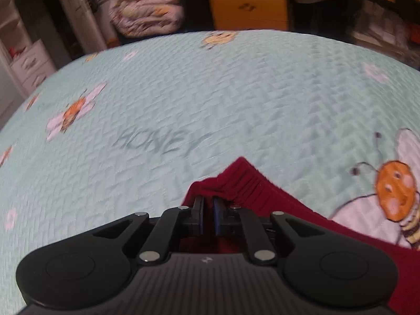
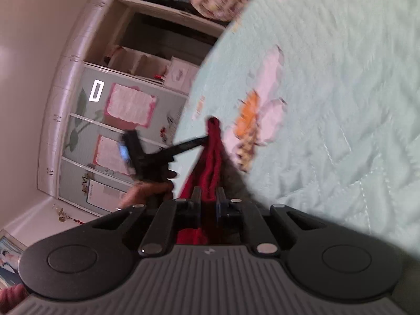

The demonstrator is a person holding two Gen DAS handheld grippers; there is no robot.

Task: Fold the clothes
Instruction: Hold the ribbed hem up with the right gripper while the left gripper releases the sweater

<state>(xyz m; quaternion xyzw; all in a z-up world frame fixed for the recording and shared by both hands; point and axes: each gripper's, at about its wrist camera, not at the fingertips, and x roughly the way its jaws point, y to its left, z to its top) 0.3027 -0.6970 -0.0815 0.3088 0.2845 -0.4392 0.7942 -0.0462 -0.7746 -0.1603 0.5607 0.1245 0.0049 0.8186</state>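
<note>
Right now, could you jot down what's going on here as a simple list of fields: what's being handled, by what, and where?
Item: dark red garment
Surface: pale green quilted bedspread printed with bees
Left tool: shut on one ribbed corner of the garment
Right tool: shut on another part of the garment
Garment state: stretched between the two tools, partly lifted
Other tool seen from the right: left tool, held by a hand
Background: wooden drawers, white shelves

**Grippers and hand: my current holdings**

My left gripper (image 1: 208, 211): pitched downward, jaws nearly together, pinching red cloth. My right gripper (image 2: 208, 203): rolled sideways, jaws nearly together on red cloth. A hand (image 2: 149, 191) grips the left gripper's handle.
</note>
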